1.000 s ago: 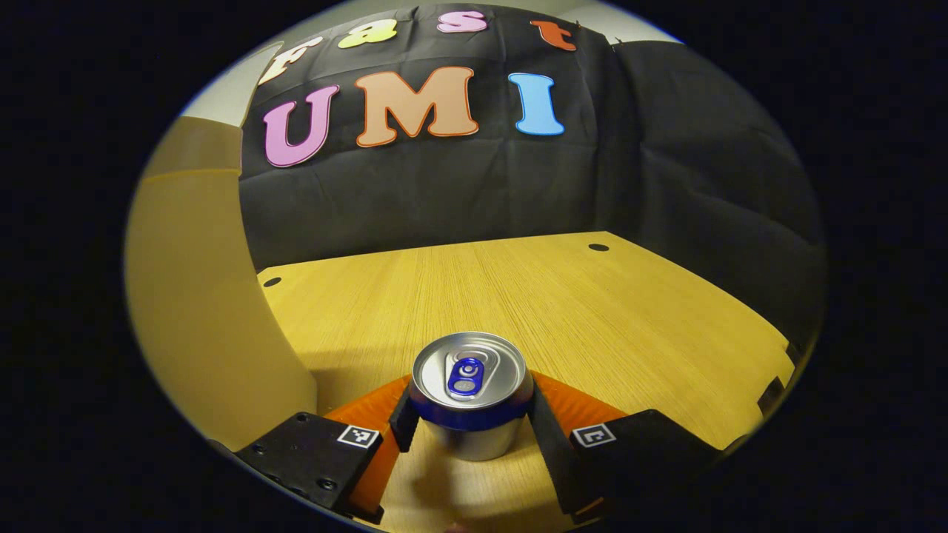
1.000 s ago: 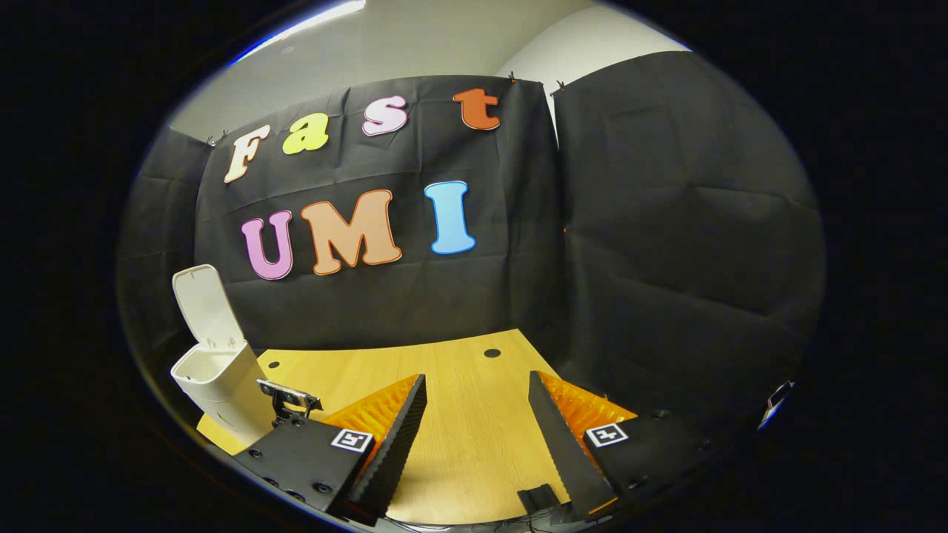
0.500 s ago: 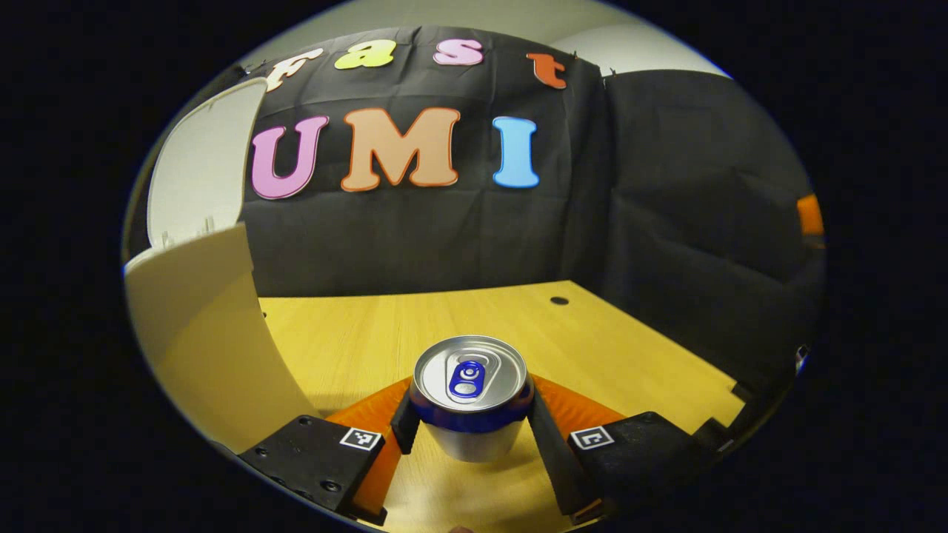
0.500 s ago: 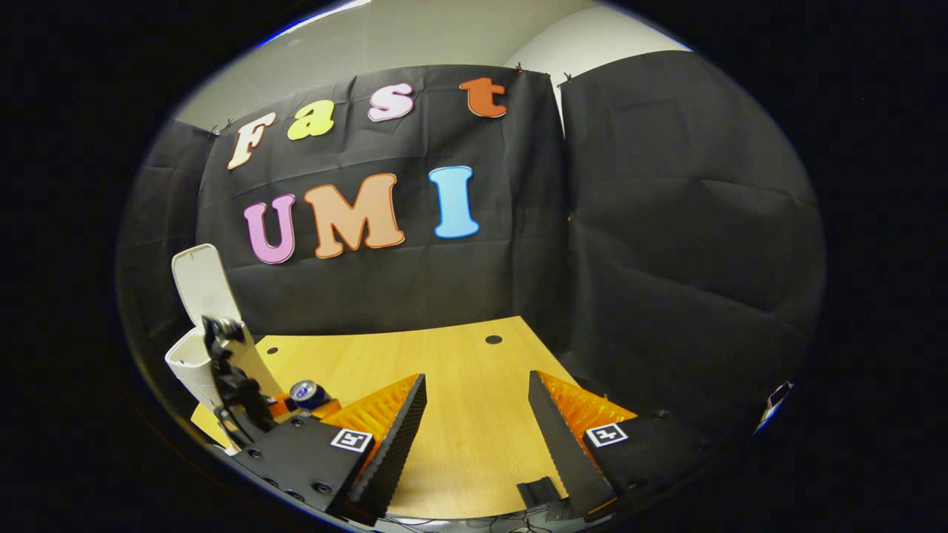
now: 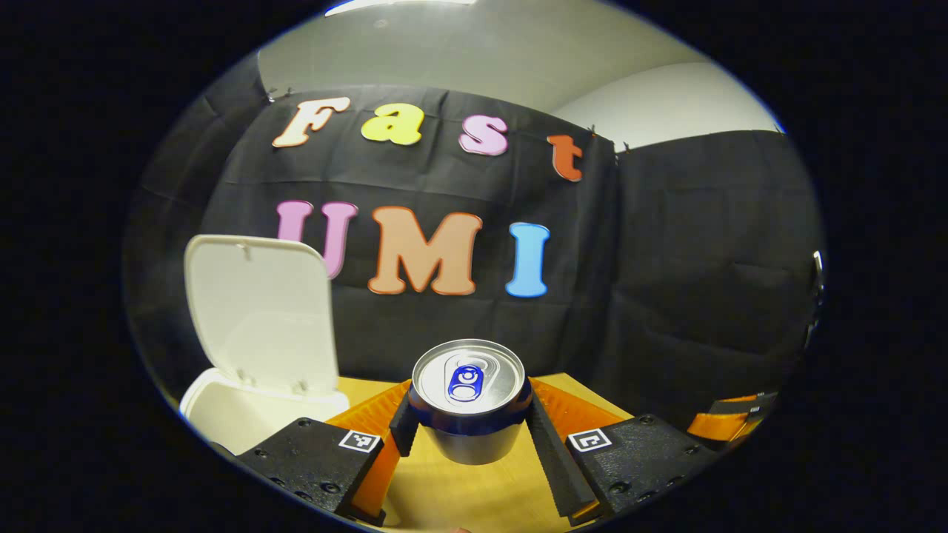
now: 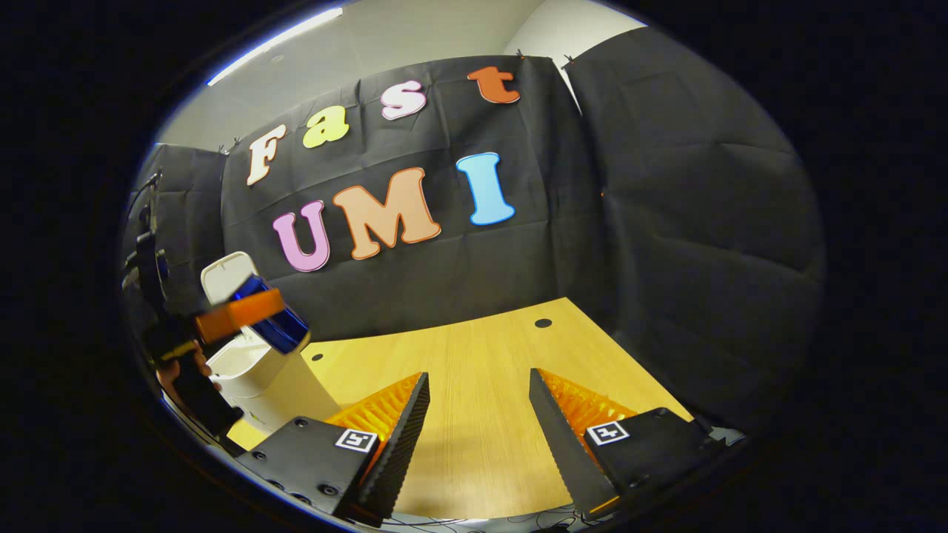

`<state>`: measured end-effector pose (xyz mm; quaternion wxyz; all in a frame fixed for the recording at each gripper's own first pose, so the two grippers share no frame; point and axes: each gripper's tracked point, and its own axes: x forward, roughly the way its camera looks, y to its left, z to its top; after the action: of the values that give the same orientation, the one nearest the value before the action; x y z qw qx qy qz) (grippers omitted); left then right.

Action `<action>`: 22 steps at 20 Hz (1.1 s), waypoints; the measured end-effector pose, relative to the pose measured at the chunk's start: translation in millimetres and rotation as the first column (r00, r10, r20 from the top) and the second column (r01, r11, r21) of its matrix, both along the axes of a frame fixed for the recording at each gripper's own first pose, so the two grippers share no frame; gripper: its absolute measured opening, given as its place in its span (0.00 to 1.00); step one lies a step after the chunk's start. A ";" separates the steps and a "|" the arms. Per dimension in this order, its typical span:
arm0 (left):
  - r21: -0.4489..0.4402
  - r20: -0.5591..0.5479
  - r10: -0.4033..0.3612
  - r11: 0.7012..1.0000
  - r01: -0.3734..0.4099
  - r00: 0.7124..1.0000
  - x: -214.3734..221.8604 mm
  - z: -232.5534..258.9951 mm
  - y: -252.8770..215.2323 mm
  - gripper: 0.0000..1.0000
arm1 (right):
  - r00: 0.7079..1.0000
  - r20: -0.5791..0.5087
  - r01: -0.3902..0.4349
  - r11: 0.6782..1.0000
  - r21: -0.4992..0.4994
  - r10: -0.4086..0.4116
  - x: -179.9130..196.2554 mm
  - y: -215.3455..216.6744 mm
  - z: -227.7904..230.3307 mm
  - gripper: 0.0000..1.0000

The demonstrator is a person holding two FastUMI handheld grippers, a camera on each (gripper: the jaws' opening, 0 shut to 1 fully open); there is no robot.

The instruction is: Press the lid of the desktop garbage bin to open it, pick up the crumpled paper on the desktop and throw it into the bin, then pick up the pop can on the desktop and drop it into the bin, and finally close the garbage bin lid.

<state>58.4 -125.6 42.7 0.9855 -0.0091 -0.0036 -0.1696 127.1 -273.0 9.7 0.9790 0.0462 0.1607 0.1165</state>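
Note:
A blue and silver pop can (image 5: 468, 396) hangs in the air with my left gripper (image 5: 468, 433) shut on its sides. The white garbage bin (image 5: 244, 411) stands to the lower left of the can, its lid (image 5: 259, 311) raised upright. In the right gripper view the same can (image 6: 270, 322) sits tilted in the left gripper (image 6: 237, 312), right above the bin (image 6: 270, 381). A hand holds that gripper at the far left. My right gripper (image 6: 474, 411) stands open over the wooden table (image 6: 481, 370) with nothing between its fingers.
The wooden table (image 5: 474, 496) runs back to the black cloth wall, with small dark holes (image 6: 543, 323) near its far edge. The right gripper (image 5: 729, 422) peeks in at the lower right of the left gripper view.
My left gripper has lifted the can off the table and carried it up toward the bin's opening. The right gripper has shifted only slightly.

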 end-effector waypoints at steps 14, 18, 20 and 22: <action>0.117 -0.042 0.349 0.932 -0.343 0.936 17.1 -31.7 177.4 0.77 | 0.994 -0.053 -0.097 0.995 -0.033 0.095 -2.3 65.2 -26.3 0.87; 0.100 -0.029 0.371 0.925 -0.366 0.928 15.2 -26.7 185.4 0.81 | 0.992 -0.064 -0.108 0.994 -0.033 0.106 -5.3 72.7 -35.7 0.87; 0.089 -0.013 0.374 0.924 -0.371 0.927 12.4 -21.0 189.1 0.83 | 0.991 -0.078 -0.112 0.993 -0.035 0.109 -7.2 76.3 -41.4 0.87; 0.080 0.003 0.379 0.922 -0.378 0.925 9.0 -12.0 193.3 0.84 | 0.990 -0.084 -0.115 0.993 -0.036 0.112 -7.7 79.6 -42.7 0.87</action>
<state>67.4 67.7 30.7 0.9992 0.0295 0.0075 0.0240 119.3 -193.4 -33.1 0.9641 0.0217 0.2054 0.1666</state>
